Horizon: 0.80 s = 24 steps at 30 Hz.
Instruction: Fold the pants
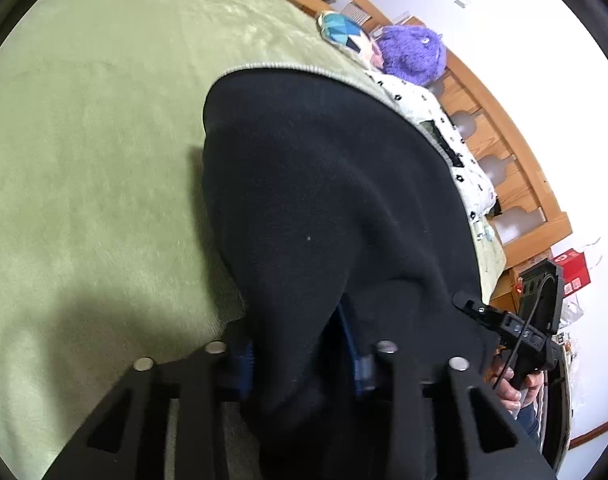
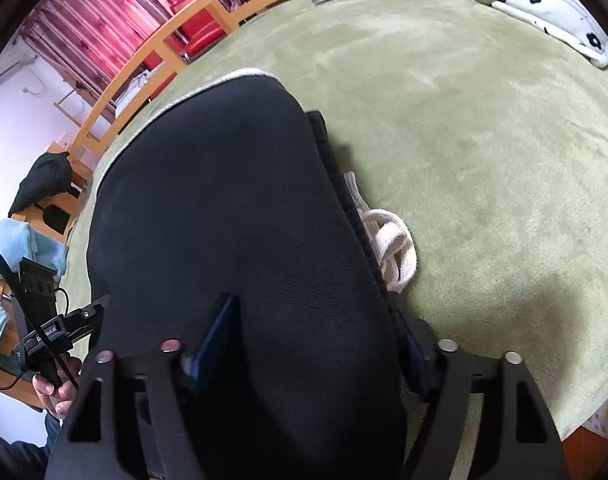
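Black pants (image 1: 324, 180) lie on a green blanket (image 1: 84, 160), with a grey-edged hem at the far end. In the left wrist view my left gripper (image 1: 302, 360) is shut on a bunched ridge of the black fabric, which fills the gap between its blue pads. The right wrist view shows the pants (image 2: 224, 200) with their ribbed waistband and a white drawstring (image 2: 392, 248) at the right edge. My right gripper (image 2: 316, 344) is closed wide over a thick bulge of that cloth; its right finger is partly hidden. Each gripper also shows at the other view's edge, held by a hand (image 1: 512, 392).
The green blanket (image 2: 484, 140) spreads wide around the pants. A purple plush (image 1: 412, 52) and a flower-print pillow (image 2: 544, 0) lie at the head. A wooden bed rail (image 1: 504, 168) runs along that edge, and another rail (image 2: 144, 60) stands before red curtains.
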Each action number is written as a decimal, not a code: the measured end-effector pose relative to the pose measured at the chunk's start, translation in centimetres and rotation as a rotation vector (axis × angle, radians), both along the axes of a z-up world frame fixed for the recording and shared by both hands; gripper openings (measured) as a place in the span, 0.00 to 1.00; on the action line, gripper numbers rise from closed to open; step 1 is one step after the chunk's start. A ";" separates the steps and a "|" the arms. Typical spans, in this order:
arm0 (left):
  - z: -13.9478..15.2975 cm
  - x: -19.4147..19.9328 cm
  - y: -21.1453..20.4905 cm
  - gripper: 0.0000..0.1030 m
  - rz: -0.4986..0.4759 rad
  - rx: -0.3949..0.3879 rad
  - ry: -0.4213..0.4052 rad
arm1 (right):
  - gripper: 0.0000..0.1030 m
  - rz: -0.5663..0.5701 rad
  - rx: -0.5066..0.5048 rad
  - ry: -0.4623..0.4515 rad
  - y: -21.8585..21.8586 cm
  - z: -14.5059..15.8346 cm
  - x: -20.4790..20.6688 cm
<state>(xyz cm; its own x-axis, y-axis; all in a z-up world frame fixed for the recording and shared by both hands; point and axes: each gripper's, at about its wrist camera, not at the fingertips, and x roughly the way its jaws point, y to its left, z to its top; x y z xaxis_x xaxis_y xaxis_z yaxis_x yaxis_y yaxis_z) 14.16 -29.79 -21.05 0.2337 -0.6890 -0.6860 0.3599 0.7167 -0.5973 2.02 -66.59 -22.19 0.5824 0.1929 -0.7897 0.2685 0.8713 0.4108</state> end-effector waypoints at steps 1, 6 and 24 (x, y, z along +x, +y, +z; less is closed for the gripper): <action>0.4 0.0 0.4 0.24 0.000 -0.024 0.001 | 0.59 -0.004 -0.013 -0.008 0.2 0.4 -0.2; 3.0 -0.4 2.5 0.20 -0.035 -0.060 -0.034 | 0.23 -0.058 -0.051 -0.141 2.2 4.8 -1.8; 9.5 0.5 29.8 0.20 0.227 0.065 -0.132 | 0.19 0.203 -0.006 -0.239 28.9 7.2 4.1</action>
<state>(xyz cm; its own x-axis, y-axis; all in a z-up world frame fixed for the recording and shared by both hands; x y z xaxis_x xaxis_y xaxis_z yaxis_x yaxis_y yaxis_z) 14.65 -0.02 -11.58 0.4673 -0.5641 -0.6808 0.2571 0.8234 -0.5058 6.12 -37.66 -14.97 0.7019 0.3200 -0.6364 -0.0145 0.8996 0.4364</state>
